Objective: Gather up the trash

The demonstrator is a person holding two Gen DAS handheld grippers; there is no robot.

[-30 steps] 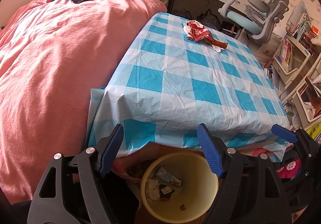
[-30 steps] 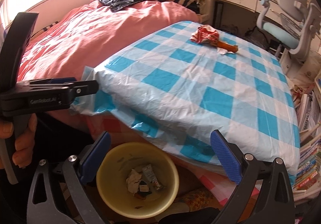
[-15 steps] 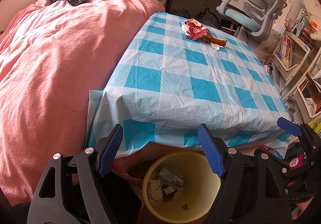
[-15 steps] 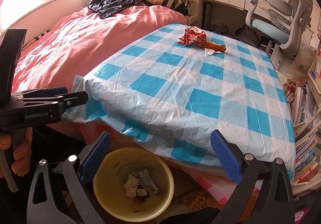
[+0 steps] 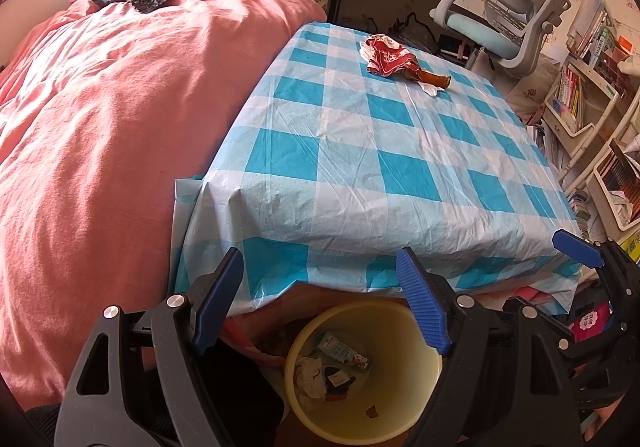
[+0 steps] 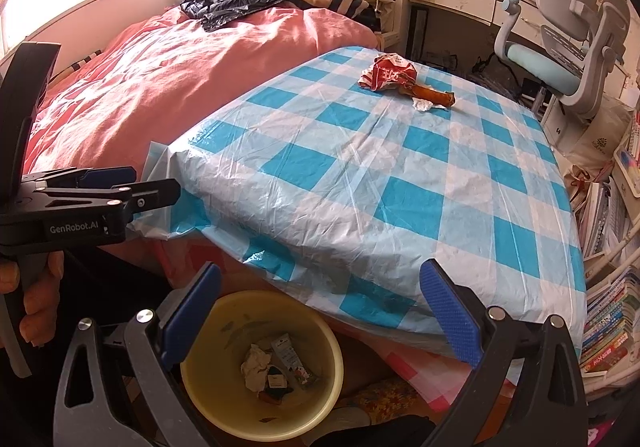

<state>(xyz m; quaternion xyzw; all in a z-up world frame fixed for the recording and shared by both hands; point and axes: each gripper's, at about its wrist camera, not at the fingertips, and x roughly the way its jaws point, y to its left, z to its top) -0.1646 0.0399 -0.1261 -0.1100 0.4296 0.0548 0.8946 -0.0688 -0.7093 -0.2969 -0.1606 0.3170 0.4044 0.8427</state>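
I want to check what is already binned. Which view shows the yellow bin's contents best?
The right wrist view: the yellow bin shows nearly whole between the open fingers. In the left wrist view, the right finger overlaps its rim.

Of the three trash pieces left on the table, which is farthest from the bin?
The red crumpled wrapper, at the far end. The brown piece and small white scrap lie nearer the yellow bin.

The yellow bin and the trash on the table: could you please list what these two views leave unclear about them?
- Yellow bin: base cut off by the left wrist view's bottom edge; rim partly behind the open left gripper.
- Bin contents: print too small to read.
- Brown item: one end hidden under the red wrapper in both views.
- White scrap: too small to identify.
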